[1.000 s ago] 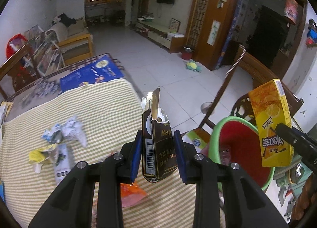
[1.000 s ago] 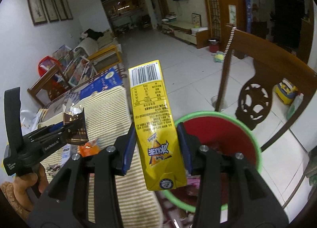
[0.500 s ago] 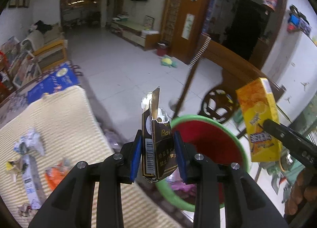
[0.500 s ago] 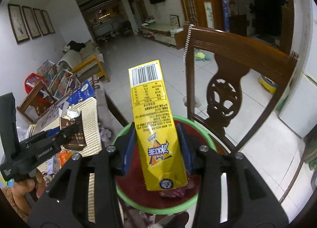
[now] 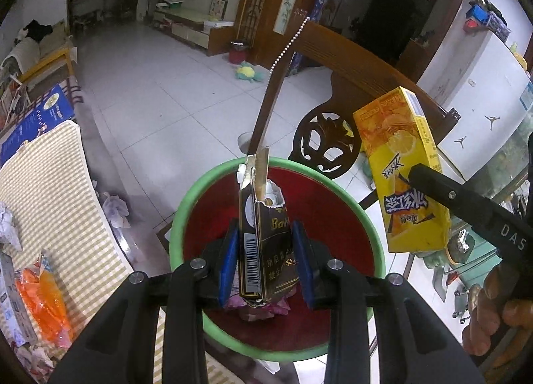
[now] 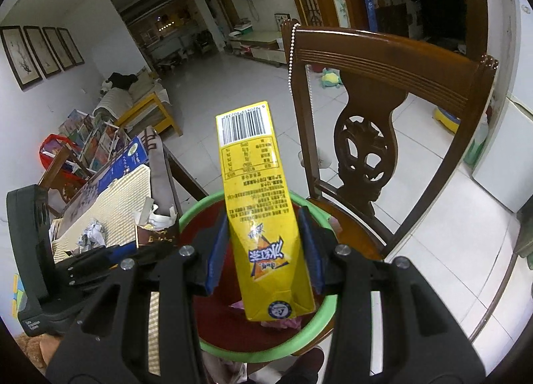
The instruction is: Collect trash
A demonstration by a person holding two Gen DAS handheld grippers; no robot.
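Now that both hands have swung off the striped table, each load hangs over the bin: the left gripper (image 5: 266,264) clamps a torn dark box (image 5: 263,244) with the red bin (image 5: 333,217) beneath its jaws, and the right gripper (image 6: 263,254) pinches a yellow carton (image 6: 263,214) above the same green rim. Dropping looks next. Both tilt steeply downward; more scraps (image 5: 43,297) lie on the table (image 5: 50,184) left of the left jaws.
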